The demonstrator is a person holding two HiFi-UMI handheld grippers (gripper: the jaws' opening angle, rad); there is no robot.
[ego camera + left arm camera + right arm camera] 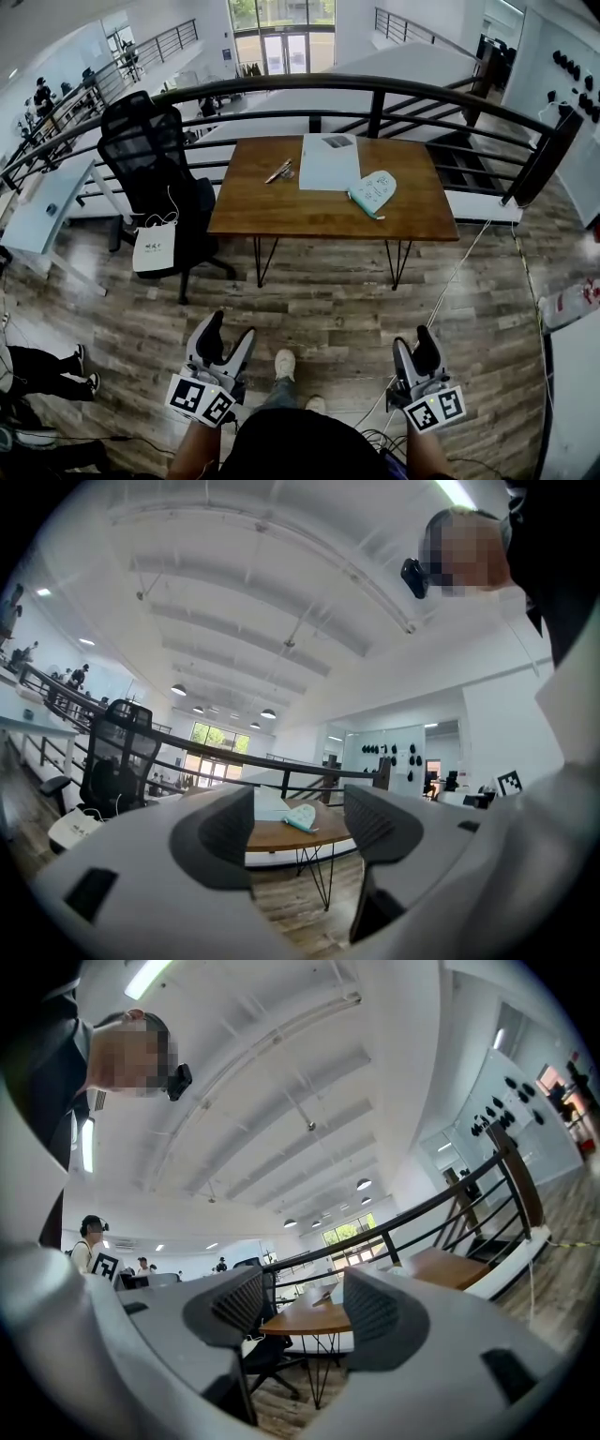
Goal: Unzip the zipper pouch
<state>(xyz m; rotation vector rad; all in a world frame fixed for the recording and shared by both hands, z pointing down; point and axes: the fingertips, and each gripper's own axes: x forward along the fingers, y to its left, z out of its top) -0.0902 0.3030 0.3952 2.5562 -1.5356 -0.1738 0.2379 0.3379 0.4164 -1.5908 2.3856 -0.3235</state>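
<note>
Wood-topped table [281,211] stands across the far middle of the scene. The zipper pouch [373,191] lies flat on its right half, pale with a teal edge, just beside the right side of a white sheet of paper [329,161] and nearer the table's near edge than its far one. A small metallic thing [279,172], too small to name, lies left of the sheet.

Both grippers are held low at the near side, well apart from the table. The left gripper [228,336] is left of the person's shoe [284,364] and the right gripper [415,347] is right of it. Each has its jaws spread wide with nothing between them. In the left gripper view the pouch shows far off through the gap between the jaws.

Bare plank floor [319,291] lies open between the grippers and the table's near edge. A black railing [375,89] curves close behind the far edge. A black office chair [155,178] with a white bag [155,247] hanging on it stands at the table's left end. On the right, a thin cable [459,272] trails over the floor towards the table.
</note>
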